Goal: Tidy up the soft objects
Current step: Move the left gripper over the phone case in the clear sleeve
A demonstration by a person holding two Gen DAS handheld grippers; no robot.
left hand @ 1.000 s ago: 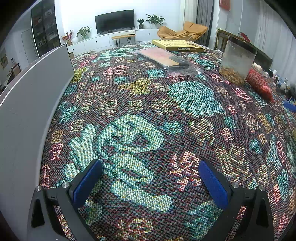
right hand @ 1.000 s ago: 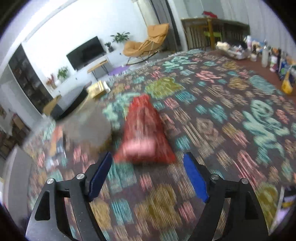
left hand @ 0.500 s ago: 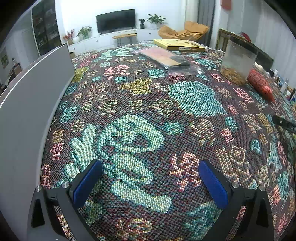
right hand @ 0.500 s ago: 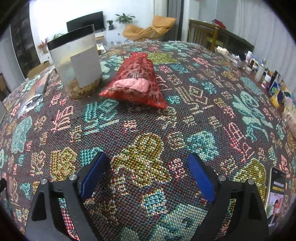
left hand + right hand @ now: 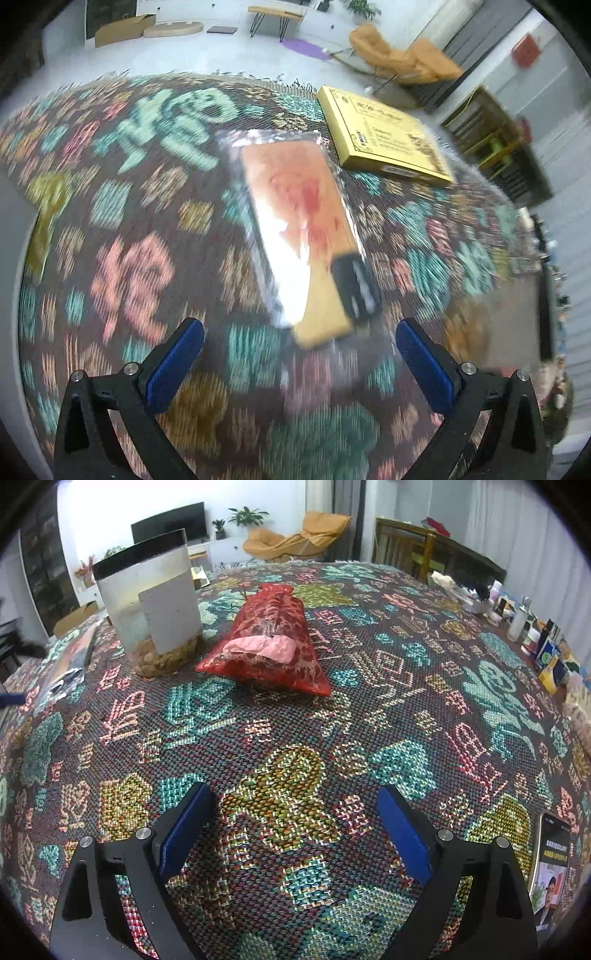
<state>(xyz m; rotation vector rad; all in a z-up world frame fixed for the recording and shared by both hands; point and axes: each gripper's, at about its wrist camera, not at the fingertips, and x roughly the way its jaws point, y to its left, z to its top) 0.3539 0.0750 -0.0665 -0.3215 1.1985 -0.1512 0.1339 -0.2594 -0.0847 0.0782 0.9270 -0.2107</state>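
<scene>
Flanking the red mesh bag [image 5: 267,642]: clear canister [image 5: 149,605]; both claws [image 5: 299,356] [image 5: 291,827] gape wide, empty.

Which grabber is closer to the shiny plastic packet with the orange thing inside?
Left. The left gripper is open just short of the plastic packet, whose near end reaches almost between its fingers. The right gripper is far off; there the packet lies at the table's left edge.

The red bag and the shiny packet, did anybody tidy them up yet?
Not yet, it looks like the start. Nothing looks put away: the red mesh bag lies on the patterned cloth beside the clear jar, untouched. The plastic-wrapped packet lies flat near the yellow box. The left gripper is open, with the packet just ahead. The right gripper is open too, empty. All picking up is left.
</scene>
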